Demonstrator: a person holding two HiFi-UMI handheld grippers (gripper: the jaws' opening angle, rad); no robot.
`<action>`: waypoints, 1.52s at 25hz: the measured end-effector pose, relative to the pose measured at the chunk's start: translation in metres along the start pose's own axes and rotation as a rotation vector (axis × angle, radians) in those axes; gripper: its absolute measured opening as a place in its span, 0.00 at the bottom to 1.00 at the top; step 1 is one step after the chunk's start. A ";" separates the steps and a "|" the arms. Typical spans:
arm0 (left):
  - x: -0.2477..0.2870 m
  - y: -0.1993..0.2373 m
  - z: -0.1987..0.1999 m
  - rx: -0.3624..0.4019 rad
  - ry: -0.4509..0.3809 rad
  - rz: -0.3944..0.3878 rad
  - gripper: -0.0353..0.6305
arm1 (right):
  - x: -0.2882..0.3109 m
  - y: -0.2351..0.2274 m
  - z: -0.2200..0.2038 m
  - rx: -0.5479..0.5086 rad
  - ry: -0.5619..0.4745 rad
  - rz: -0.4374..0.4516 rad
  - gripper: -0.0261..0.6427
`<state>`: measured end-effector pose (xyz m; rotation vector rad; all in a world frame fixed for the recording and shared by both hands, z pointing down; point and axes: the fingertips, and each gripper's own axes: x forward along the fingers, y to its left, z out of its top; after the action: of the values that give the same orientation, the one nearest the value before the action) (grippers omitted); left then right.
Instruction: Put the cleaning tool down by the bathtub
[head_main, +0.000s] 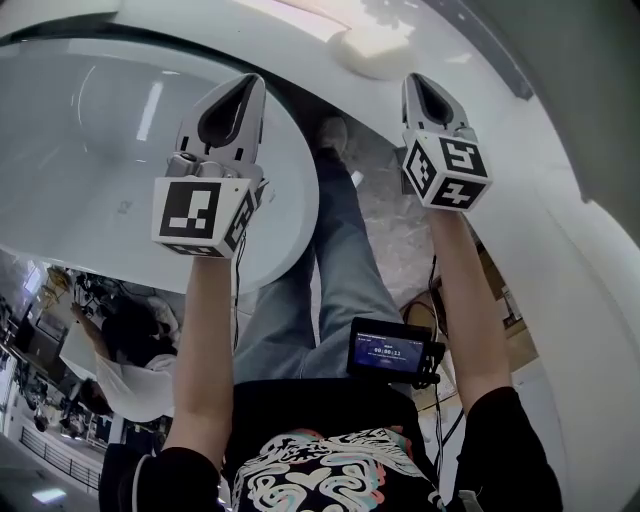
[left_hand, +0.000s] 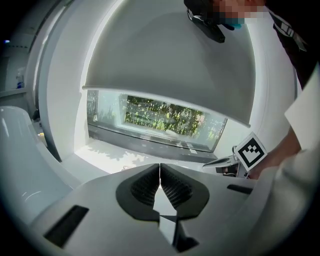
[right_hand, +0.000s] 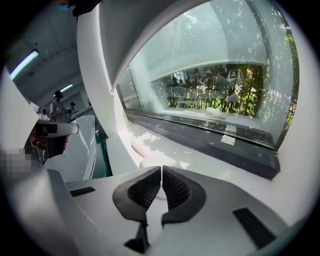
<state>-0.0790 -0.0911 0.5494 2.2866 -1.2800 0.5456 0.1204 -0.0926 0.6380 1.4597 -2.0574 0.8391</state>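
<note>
Head view: left gripper and right gripper hover by the bathtub, fingers pressed together, empty

Head view: above the bathtub, facing steeply down. Left and right gripper views: low beside the bathtub, facing the window; both share it, right view nearer.

Bathroom. Freestanding white bathtub, glossy and curved. Wide window with a roller blind pulled partway down, white ledge running below it, grey speckled stone-look floor beside the tub.
</note>
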 end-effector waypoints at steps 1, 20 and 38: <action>-0.004 0.000 0.004 0.002 -0.006 -0.001 0.08 | -0.005 0.002 0.003 0.001 -0.005 -0.005 0.09; -0.091 0.002 0.083 0.059 -0.131 -0.009 0.08 | -0.119 0.071 0.099 -0.040 -0.231 0.000 0.09; -0.212 -0.023 0.220 0.115 -0.384 0.013 0.08 | -0.273 0.122 0.223 -0.118 -0.428 -0.076 0.09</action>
<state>-0.1375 -0.0607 0.2502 2.5678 -1.4701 0.1907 0.0839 -0.0433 0.2697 1.7537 -2.2869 0.3881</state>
